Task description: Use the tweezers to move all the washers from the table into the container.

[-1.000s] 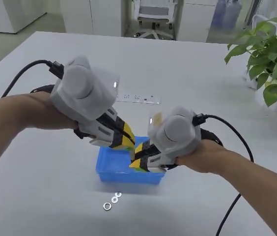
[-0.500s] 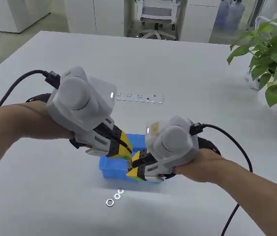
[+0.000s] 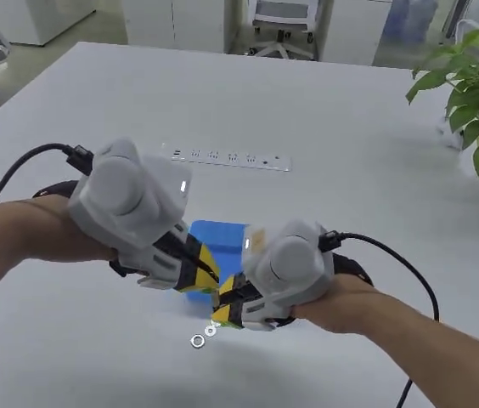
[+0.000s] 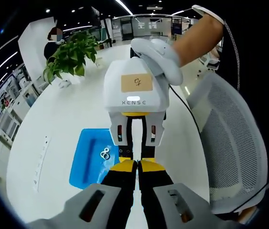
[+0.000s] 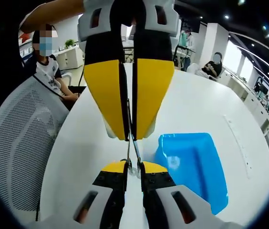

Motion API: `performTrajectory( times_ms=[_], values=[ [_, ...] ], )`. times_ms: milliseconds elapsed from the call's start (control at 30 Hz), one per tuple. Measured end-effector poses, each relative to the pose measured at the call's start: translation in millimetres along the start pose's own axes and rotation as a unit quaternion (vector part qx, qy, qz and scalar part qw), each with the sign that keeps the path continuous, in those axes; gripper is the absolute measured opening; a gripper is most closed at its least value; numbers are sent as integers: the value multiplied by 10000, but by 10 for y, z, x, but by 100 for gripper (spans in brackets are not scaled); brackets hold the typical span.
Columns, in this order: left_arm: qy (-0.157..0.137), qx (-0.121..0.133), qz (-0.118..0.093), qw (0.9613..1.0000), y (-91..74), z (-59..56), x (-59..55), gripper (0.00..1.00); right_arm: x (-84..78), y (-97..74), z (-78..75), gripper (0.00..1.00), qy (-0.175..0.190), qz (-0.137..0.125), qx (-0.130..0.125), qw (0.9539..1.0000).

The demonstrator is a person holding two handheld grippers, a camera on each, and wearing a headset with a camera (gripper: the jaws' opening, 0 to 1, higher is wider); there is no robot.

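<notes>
Facing each other tip to tip, my left gripper (image 3: 210, 270) and right gripper (image 3: 221, 310) meet at the near edge of the blue container (image 3: 214, 234). In the right gripper view, thin metal tweezers (image 5: 132, 140) run from between the left gripper's yellow jaws down into my right gripper (image 5: 128, 168); both pairs of jaws are shut on them. Two washers (image 3: 203, 336) lie on the white table just in front of the right gripper's tips. In the left gripper view, my left gripper (image 4: 138, 166) is shut, and small washers (image 4: 105, 153) show against the container (image 4: 89, 167).
A white power strip (image 3: 227, 158) lies on the table beyond the container. A potted plant (image 3: 477, 85) stands at the far right. A mesh chair (image 5: 25, 157) is at the near table edge, and a person (image 5: 46, 62) sits behind it.
Both grippers, still tip to tip, have come down and toward me, from over the container to its near edge close to the washers. The head camera has also shifted.
</notes>
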State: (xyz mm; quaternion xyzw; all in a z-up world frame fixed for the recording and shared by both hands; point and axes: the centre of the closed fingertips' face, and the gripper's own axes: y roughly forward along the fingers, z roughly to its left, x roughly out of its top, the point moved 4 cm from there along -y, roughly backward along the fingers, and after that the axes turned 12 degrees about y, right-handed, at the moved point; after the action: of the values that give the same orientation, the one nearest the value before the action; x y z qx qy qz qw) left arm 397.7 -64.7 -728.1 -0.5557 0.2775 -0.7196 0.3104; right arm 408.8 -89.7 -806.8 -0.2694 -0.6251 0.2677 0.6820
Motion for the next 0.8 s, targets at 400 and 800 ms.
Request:
performTrajectory(
  times_ms=[400,800],
  values=[
    [-166,-48,77,9998,53,-136,-190,5,-48,195,99,13,9,-9,203,9998],
    [-260,-171,124,9994,124,-224,-262,5,-124,330,153,13,86,4,323,9994]
  ],
)
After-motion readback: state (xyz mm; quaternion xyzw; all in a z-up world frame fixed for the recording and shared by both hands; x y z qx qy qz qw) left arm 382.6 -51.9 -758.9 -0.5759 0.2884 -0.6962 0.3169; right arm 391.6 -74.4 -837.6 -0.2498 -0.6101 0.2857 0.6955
